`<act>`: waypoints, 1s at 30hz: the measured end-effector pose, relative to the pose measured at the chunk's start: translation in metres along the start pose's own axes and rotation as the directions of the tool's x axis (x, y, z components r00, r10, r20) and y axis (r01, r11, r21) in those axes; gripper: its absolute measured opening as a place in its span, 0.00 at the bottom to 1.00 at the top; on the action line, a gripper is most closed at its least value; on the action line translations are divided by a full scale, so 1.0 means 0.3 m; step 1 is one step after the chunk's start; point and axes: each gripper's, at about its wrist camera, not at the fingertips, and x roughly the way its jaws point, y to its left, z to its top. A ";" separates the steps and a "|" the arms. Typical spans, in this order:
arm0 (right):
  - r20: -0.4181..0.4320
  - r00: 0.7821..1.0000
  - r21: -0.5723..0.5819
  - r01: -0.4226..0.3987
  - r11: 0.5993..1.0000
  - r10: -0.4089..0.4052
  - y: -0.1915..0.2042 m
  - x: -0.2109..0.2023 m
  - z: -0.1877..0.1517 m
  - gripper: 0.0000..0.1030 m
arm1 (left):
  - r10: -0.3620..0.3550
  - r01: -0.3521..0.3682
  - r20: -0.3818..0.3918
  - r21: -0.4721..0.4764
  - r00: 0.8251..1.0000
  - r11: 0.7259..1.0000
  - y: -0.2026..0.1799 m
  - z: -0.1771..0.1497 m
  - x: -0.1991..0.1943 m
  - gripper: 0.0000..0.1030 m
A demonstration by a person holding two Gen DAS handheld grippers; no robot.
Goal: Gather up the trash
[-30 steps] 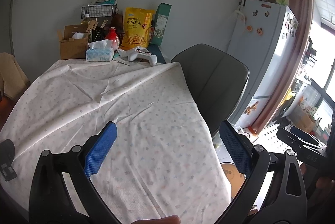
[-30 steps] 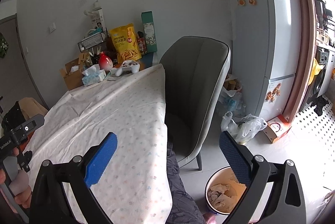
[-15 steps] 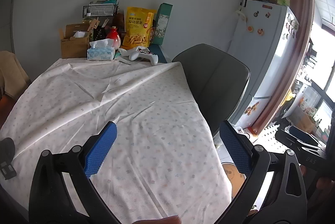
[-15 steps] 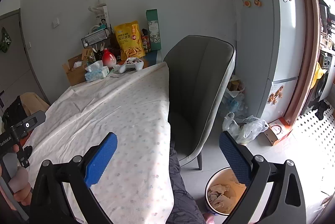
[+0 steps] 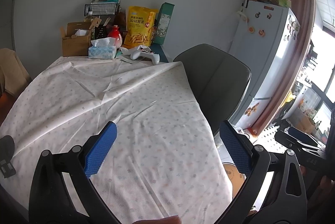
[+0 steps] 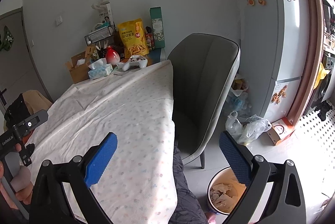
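My left gripper (image 5: 168, 148) is open and hovers over the near part of the white dotted tablecloth (image 5: 129, 111) with nothing between its blue pads. My right gripper (image 6: 167, 158) is also open and hangs over the table's right edge. Below it on the floor stands a round trash bin (image 6: 219, 194) holding crumpled paper. A sliver of the same trash bin (image 5: 231, 174) shows past the cloth's edge in the left wrist view. A small flat packet (image 5: 125, 59) lies beside the white game controller (image 5: 146, 54) at the far end.
A grey chair (image 6: 201, 86) stands at the table's right side, with a fridge (image 6: 276, 31) behind it and plastic bags (image 6: 247, 125) on the floor. A tissue box (image 5: 102, 52), cardboard box (image 5: 75, 44), red vase (image 5: 114, 36) and yellow snack bag (image 5: 139, 26) crowd the far end. A person's leg (image 6: 186, 194) is by the bin.
Both views have drifted slightly, and the right wrist view now sits a little nearer the table. Both grippers stayed open and nothing on the table moved.
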 end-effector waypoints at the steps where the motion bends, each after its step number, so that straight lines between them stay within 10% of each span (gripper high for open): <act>1: -0.002 1.000 0.006 0.000 1.000 0.000 -0.001 0.002 0.001 0.93 | -0.001 0.001 0.000 0.000 1.000 1.000 0.000 0.000 0.000 0.94; 30: -0.007 1.000 0.007 0.013 1.000 -0.013 0.004 0.007 -0.003 0.93 | -0.003 0.003 -0.022 0.015 1.000 1.000 -0.025 -0.014 0.025 0.94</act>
